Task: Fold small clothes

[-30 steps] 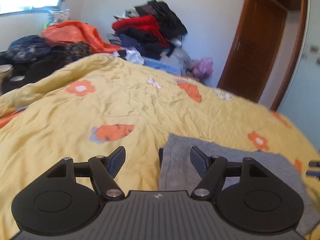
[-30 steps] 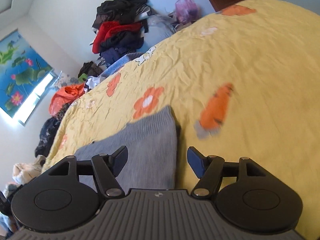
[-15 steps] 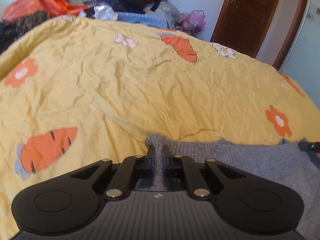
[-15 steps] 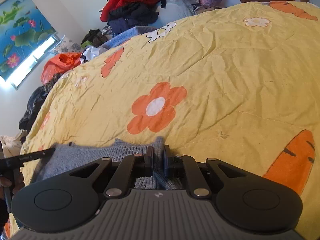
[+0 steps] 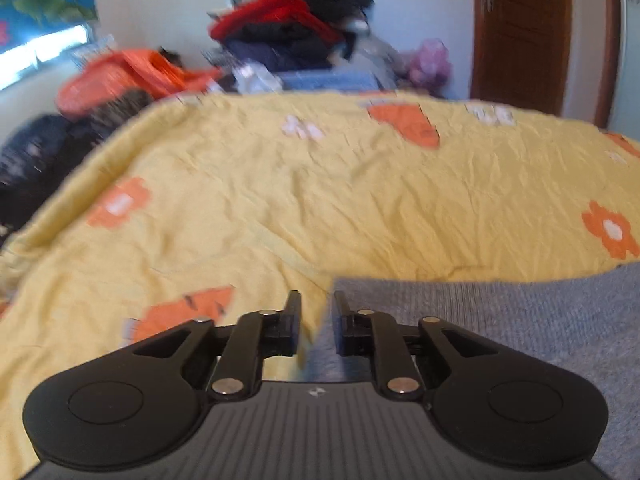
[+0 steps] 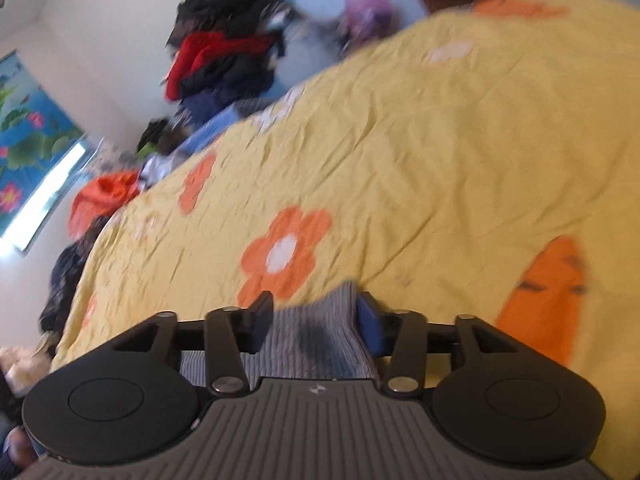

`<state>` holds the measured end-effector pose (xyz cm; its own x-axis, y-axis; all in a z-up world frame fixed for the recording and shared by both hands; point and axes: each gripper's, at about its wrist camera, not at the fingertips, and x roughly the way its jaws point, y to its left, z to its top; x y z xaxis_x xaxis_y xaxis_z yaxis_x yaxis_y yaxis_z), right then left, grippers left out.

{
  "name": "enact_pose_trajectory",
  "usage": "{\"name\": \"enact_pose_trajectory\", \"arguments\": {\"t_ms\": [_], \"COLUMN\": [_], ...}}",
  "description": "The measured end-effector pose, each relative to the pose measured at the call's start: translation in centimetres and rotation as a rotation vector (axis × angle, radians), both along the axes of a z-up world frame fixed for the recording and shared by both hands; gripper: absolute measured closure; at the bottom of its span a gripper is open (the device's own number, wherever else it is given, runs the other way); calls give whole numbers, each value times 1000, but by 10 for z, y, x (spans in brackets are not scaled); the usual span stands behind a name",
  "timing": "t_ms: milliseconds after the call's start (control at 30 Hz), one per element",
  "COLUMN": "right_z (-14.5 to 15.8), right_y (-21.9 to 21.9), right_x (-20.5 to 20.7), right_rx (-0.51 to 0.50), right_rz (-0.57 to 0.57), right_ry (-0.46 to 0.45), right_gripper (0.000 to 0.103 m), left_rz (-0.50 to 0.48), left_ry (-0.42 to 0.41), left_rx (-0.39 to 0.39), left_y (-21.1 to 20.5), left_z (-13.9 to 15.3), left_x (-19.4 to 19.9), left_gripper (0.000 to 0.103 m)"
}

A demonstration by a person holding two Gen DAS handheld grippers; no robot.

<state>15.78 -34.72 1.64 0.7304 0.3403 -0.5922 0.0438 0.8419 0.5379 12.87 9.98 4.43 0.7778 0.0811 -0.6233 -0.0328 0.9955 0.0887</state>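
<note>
A grey knit garment lies flat on the yellow bedspread, at the lower right of the left wrist view. My left gripper is open, its jaws a little apart over the garment's left edge, with nothing in them. In the right wrist view the garment's corner lies between the spread jaws of my right gripper, which is open. The fabric touches the right finger, but it is not pinched.
The yellow bedspread has orange flowers and carrots printed on it. A pile of clothes stands at the far side of the bed, with an orange heap at the left. A brown door is at the right.
Both grippers were shut on the grey garment's edge half a second ago and have now opened. The garment lies on the bed, and both views have lifted a little.
</note>
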Motion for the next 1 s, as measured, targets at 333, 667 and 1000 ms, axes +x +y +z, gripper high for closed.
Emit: {"name": "enact_pose_trajectory", "arguments": {"t_ms": [333,667,1000], "right_z": [5,-21,19], "right_y": [101,95,117], "right_x": [-20,-10,-69], "right_rx": [-336,-555,-426], "right_rz": [123,94,138], "right_ry": [-107,-85,-179], "right_gripper": [39,23,16], "left_rz": [-114,-143,-99], "left_ry": [33,29,-52], "left_rx": [-21,-60,-132], "left_y": [-80,-64,-59], "left_z": [-26,-42,-3], "left_x": [-6,-4,-62], "left_gripper": [23,15,16]}}
